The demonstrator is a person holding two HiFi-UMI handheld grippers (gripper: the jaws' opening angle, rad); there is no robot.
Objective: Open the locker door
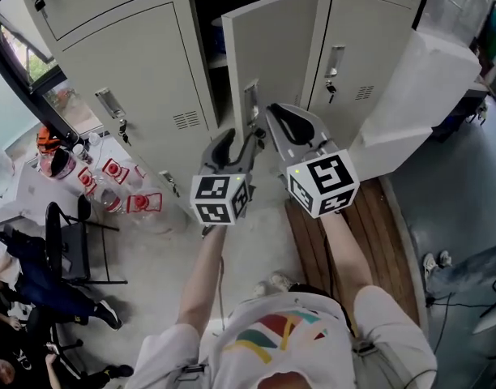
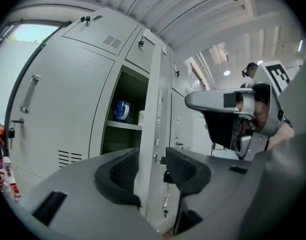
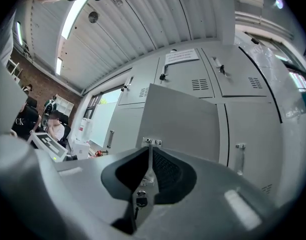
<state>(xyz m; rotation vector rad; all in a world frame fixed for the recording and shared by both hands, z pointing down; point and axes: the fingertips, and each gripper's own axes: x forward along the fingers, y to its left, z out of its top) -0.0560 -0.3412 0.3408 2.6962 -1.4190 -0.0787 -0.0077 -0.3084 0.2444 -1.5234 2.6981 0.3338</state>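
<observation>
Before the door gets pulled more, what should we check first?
1. Grip: right tongs shut on the door handle: ok.
2. Latch: locker door already unlatched and ajar: ok.
3. Other hand: left tongs open, door edge between them, not squeezing: ok.
4. Inside: blue mug sits back on the shelf: ok.
5. Room for the door to swing wider: cannot tell.
</observation>
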